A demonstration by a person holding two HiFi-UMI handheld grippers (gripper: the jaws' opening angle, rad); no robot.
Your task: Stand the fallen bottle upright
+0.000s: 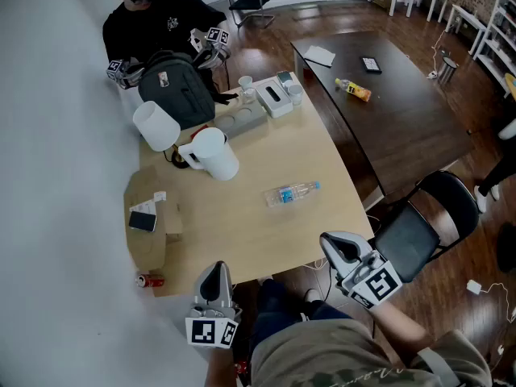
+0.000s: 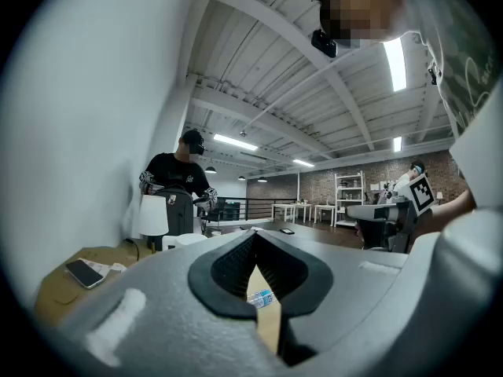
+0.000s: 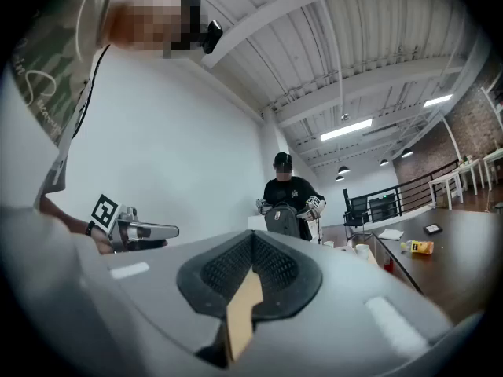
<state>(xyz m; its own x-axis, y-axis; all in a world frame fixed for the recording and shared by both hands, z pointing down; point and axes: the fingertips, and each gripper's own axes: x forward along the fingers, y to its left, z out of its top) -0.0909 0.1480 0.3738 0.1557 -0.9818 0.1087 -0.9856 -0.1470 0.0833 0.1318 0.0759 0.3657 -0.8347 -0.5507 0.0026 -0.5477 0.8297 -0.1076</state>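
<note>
A clear plastic bottle (image 1: pixel 292 193) with a blue label and cap lies on its side on the light wooden table (image 1: pixel 242 236), right of centre. Both grippers hover at the table's near edge, well short of the bottle. My left gripper (image 1: pixel 214 279) is shut and holds nothing; in the left gripper view its jaws (image 2: pixel 255 243) meet, and the bottle (image 2: pixel 260 298) shows small through the slit below them. My right gripper (image 1: pixel 340 248) is off the table's near right corner, its jaws (image 3: pixel 253 246) shut and holding nothing.
A white jug (image 1: pixel 214 153), a white lamp shade (image 1: pixel 156 125), a grey backpack (image 1: pixel 171 87) and a tissue box (image 1: pixel 274 97) crowd the far end, where another person (image 1: pixel 157 14) works. A phone (image 1: pixel 143 221) and a red can (image 1: pixel 150 280) lie left. A black chair (image 1: pixel 419 224) stands right.
</note>
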